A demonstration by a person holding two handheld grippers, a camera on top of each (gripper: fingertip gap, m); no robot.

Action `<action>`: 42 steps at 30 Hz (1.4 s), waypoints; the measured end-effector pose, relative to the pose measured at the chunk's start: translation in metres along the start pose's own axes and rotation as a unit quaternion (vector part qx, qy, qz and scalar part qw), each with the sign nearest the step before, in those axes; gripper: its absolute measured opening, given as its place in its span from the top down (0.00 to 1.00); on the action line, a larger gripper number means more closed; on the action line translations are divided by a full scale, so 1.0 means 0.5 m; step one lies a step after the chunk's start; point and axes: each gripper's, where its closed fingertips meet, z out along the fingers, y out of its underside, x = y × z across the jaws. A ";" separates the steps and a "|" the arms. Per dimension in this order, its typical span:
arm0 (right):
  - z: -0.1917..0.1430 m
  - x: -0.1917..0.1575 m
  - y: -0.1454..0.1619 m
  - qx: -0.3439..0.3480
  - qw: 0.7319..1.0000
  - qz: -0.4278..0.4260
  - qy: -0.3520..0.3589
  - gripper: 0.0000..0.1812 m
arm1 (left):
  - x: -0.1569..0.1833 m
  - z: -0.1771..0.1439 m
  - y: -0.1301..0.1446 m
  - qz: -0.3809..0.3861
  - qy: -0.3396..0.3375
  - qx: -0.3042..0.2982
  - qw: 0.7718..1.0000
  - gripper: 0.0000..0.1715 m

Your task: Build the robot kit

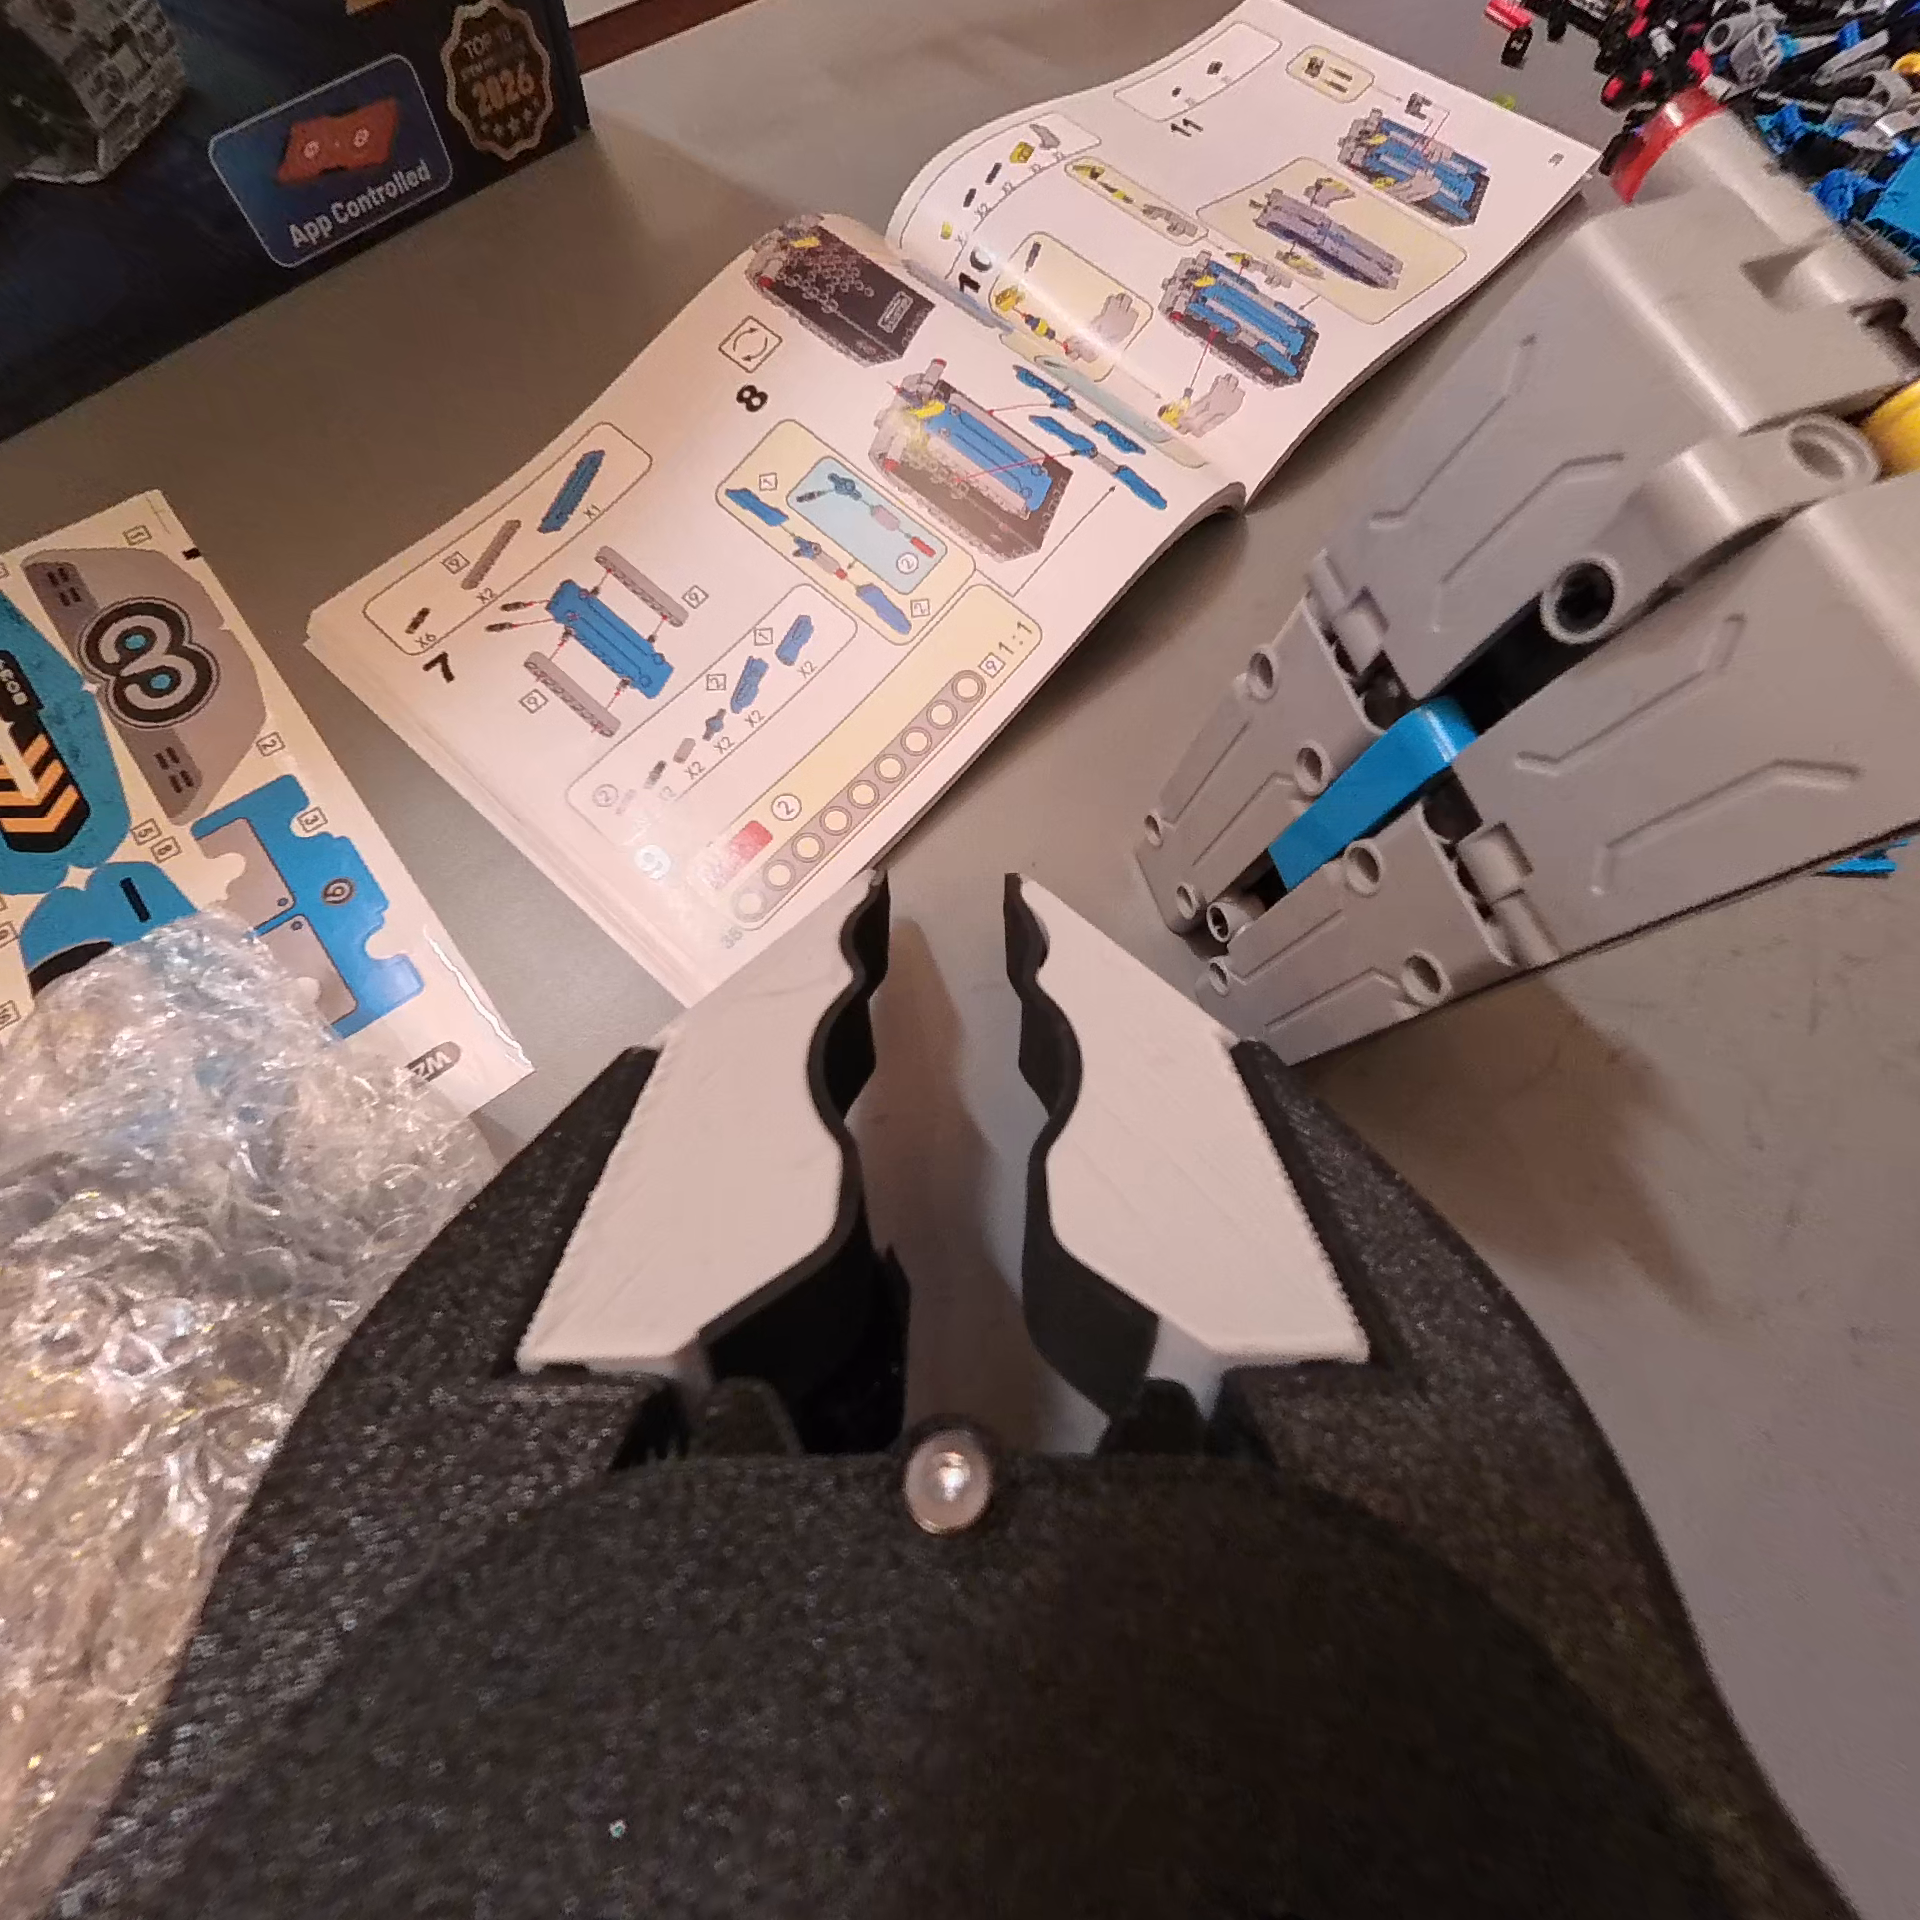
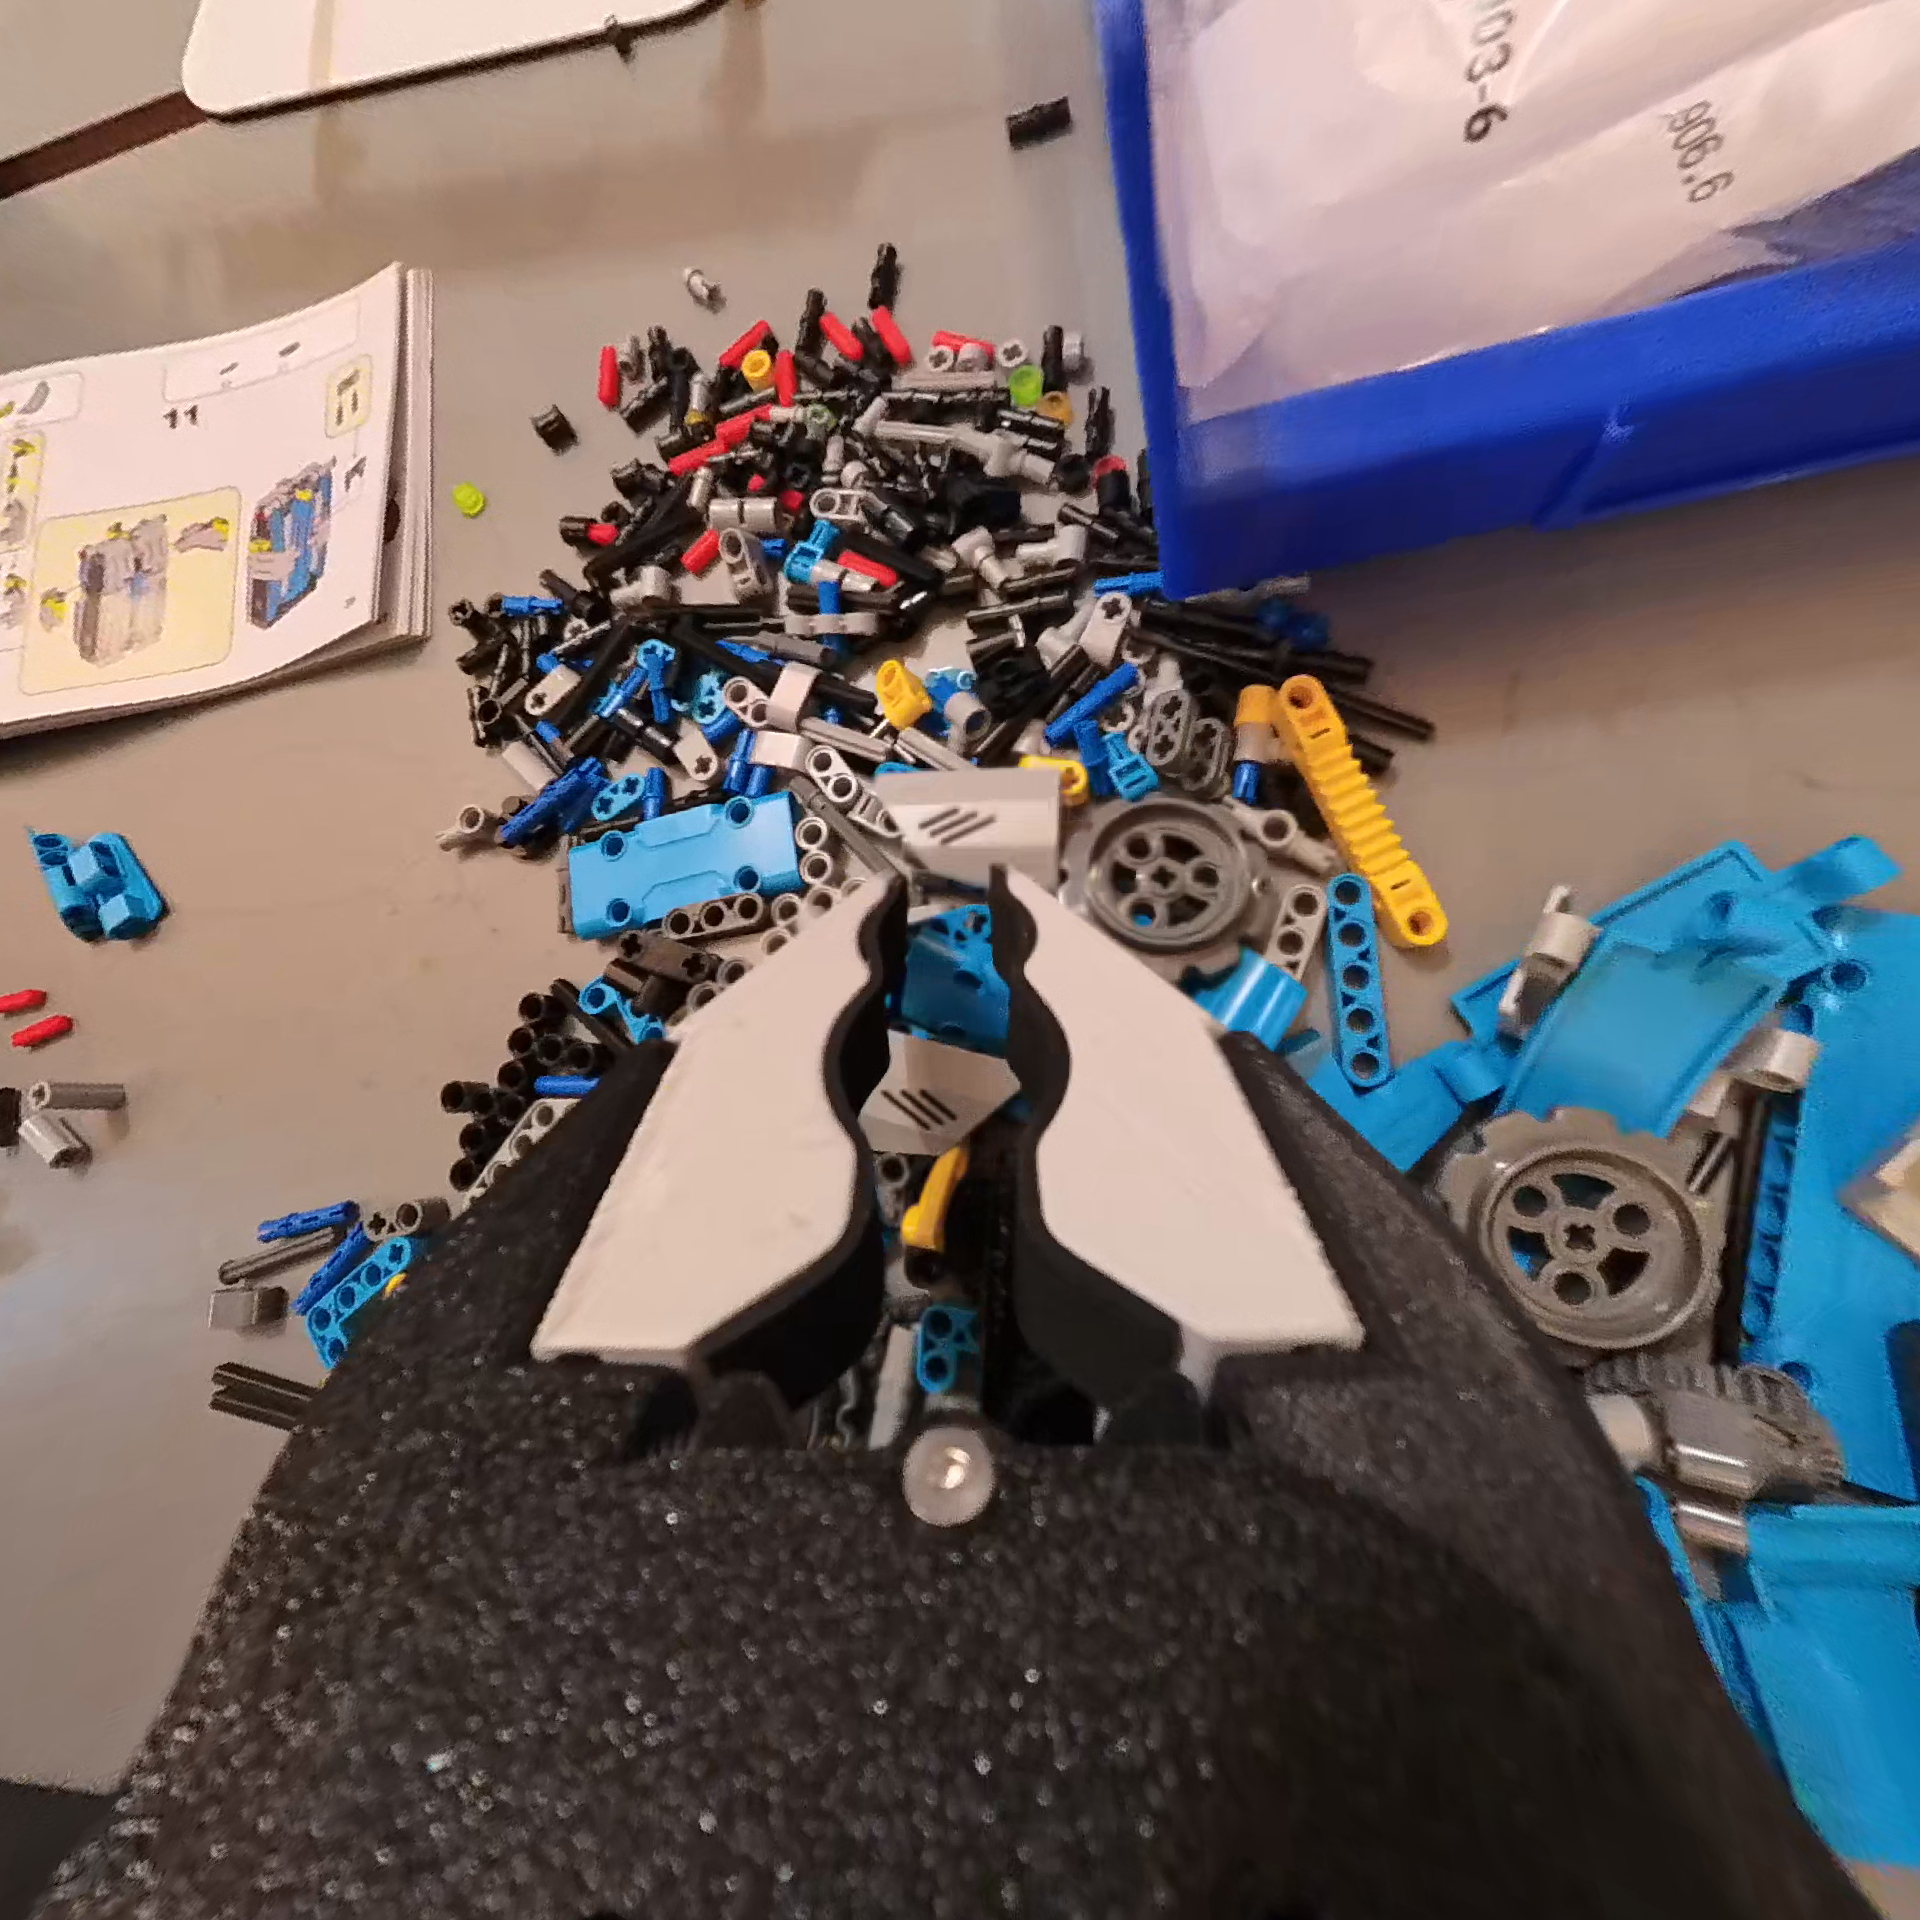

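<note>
My left gripper point(image 1: 945, 894) is open and empty, its white fingers a small gap apart just above the grey table. It points at the near edge of an open instruction booklet point(image 1: 831, 520). A grey built brick assembly with a blue beam point(image 1: 1558, 727) lies just to its right. My right gripper point(image 2: 945, 883) is open, low over a pile of small loose brick parts point(image 2: 831, 582). A grey striped sloped piece point(image 2: 925, 1107) shows in the gap between its fingers, seemingly lying in the pile below. A second such piece point(image 2: 977, 821) lies just past the fingertips.
A sticker sheet point(image 1: 156, 727) and a crumpled clear bag point(image 1: 156, 1195) lie left of the left gripper, with a dark box point(image 1: 312, 135) behind. A blue bin point(image 2: 1455, 447) stands far right of the pile. Grey wheels point(image 2: 1164, 873) and blue panels point(image 2: 1662, 997) lie to the right. There is about 45 cm between the tips of the two grippers.
</note>
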 end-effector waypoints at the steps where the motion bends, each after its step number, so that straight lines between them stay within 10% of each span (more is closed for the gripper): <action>1: -0.001 0.002 -0.001 0.001 1.000 0.001 0.000 0.91 | 0.000 0.000 0.000 0.000 0.000 0.000 1.000 0.88; 25: 0.001 0.006 -0.005 0.002 0.999 -0.026 0.029 0.79 | 0.000 0.000 0.000 0.000 0.000 -0.001 1.000 0.88; 42: 0.017 0.013 0.001 -0.019 0.998 -0.034 0.054 0.90 | 0.000 0.001 0.001 0.002 -0.001 -0.002 1.000 0.88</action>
